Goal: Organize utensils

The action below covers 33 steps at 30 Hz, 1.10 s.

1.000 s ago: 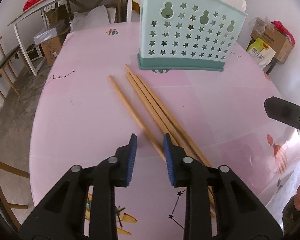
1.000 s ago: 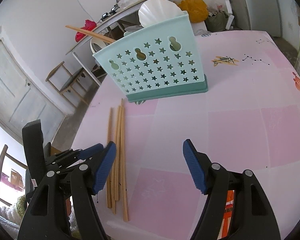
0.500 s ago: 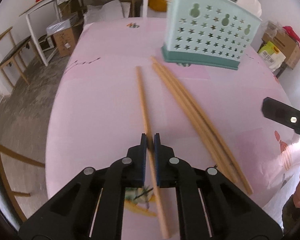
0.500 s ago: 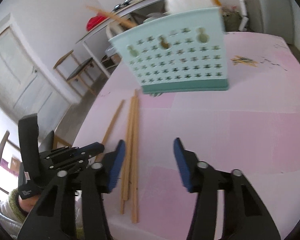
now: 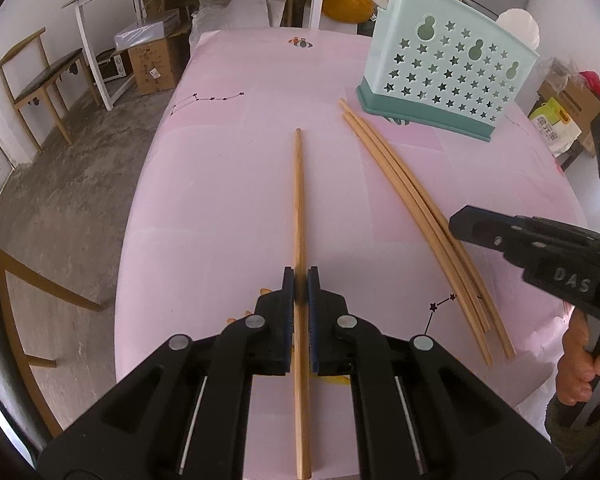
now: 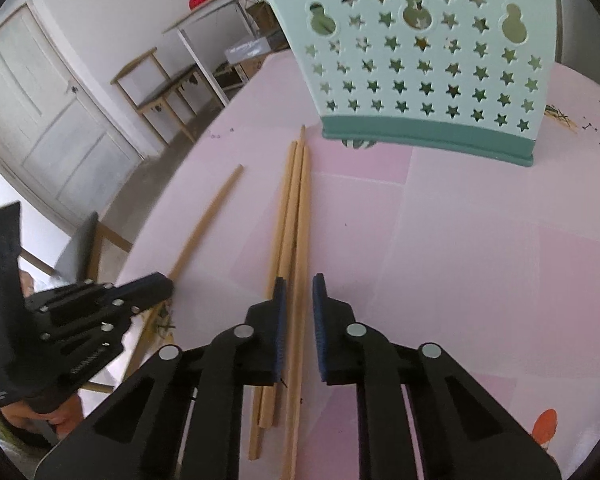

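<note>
Black grippers, blue-padded fingers [image 5: 287, 312], silver screws.

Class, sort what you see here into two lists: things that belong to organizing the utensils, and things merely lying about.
Belongs to the job:
left gripper
single chopstick
right gripper
three chopsticks
utensil holder

Lying about:
wooden chair
cardboard box

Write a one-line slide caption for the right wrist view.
Right hand-held gripper straddles one of three bundled chopsticks on the pink table, star-cutout utensil holder ahead.
</note>
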Each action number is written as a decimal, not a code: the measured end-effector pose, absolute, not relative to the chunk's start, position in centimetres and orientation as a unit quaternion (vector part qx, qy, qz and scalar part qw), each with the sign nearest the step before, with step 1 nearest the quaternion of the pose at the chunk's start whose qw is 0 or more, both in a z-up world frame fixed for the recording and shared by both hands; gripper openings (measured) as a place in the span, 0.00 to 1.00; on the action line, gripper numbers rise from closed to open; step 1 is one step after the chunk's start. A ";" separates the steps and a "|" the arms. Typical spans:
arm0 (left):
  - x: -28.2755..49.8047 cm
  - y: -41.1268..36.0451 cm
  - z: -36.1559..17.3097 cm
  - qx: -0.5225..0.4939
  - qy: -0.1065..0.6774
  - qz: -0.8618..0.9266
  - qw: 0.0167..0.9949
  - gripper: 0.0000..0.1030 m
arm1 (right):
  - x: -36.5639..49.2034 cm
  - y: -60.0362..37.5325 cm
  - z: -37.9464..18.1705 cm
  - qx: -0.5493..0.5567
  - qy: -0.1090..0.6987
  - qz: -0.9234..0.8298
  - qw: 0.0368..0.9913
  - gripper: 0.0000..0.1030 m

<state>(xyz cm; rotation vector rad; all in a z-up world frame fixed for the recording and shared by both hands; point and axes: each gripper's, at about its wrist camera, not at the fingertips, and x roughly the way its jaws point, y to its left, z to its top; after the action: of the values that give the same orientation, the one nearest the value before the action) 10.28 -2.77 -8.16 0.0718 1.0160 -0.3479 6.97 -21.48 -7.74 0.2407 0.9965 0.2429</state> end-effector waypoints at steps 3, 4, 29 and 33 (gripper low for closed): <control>10.2 -2.7 -8.1 0.032 0.484 -0.167 0.858 0.05 | 7.1 -21.3 -8.2 0.108 0.480 0.109 0.864 0.06; 10.1 -2.6 -8.2 0.032 0.483 -0.167 0.859 0.05 | 7.1 -21.3 -8.2 0.107 0.480 0.107 0.864 0.06; 12.8 -4.3 -7.8 0.055 0.516 -0.174 0.837 0.15 | 5.3 -25.6 -7.5 0.074 0.502 0.033 0.861 0.24; 14.8 -5.0 -7.9 0.060 0.508 -0.168 0.843 0.15 | 6.4 -25.7 -7.5 0.074 0.490 0.024 0.868 0.24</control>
<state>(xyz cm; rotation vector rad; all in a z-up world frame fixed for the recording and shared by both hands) 14.81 -5.03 -7.90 0.1263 1.0723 -0.3547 6.41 -25.65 -7.52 0.1542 1.0256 0.0497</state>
